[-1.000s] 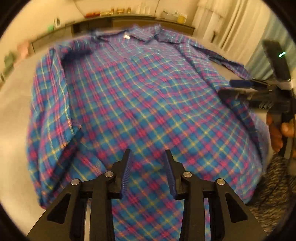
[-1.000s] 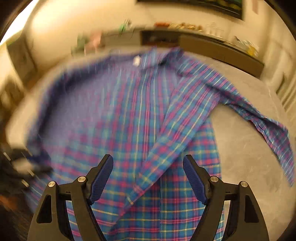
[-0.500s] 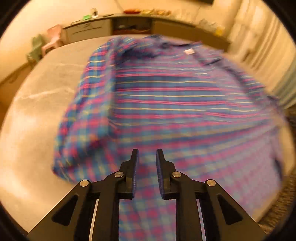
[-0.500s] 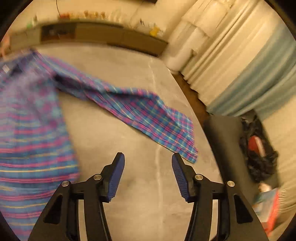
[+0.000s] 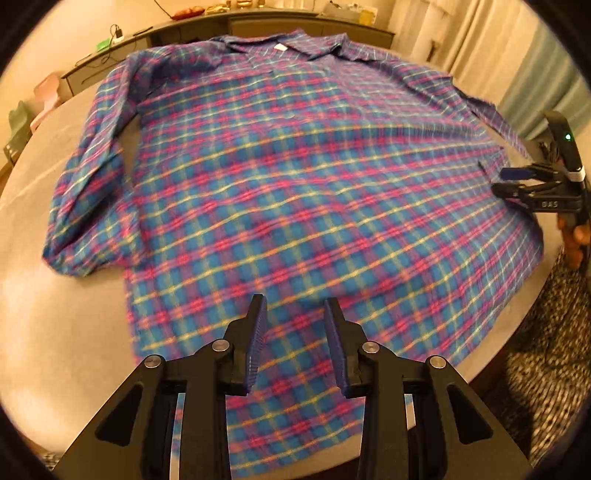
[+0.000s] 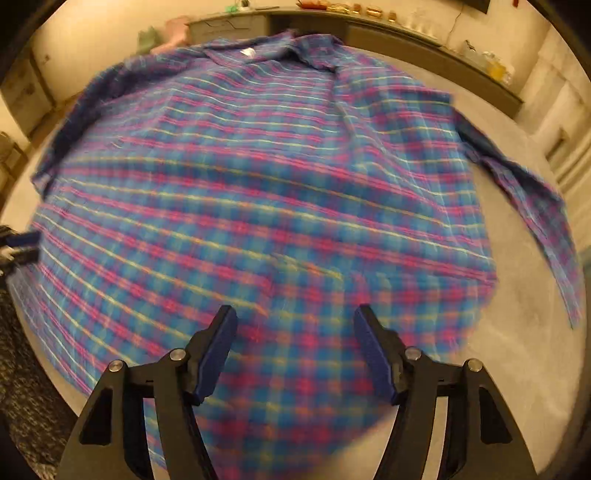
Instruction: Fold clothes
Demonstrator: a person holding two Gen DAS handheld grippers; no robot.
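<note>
A blue, pink and yellow plaid shirt (image 5: 295,177) lies spread flat on a grey table (image 5: 55,314), collar at the far end and hem toward me. Its left sleeve (image 5: 85,199) is folded down along the body. The other sleeve (image 6: 532,206) trails out to the right over the table. My left gripper (image 5: 295,321) hovers open above the hem with nothing between its fingers. My right gripper (image 6: 295,332) is open wide over the lower part of the shirt (image 6: 258,192), also holding nothing. The right gripper (image 5: 517,181) also shows at the shirt's right edge in the left wrist view.
A long low cabinet (image 5: 258,22) with small items on top runs along the far wall. Curtains (image 5: 524,74) hang at the right. A dark speckled rug (image 5: 546,350) lies past the table's near right edge. A hand (image 5: 576,236) holds the right gripper.
Both views swung sideways half a second ago and are now back centred on the shirt. The left gripper's jaws closed to a narrow gap and have widened again.
</note>
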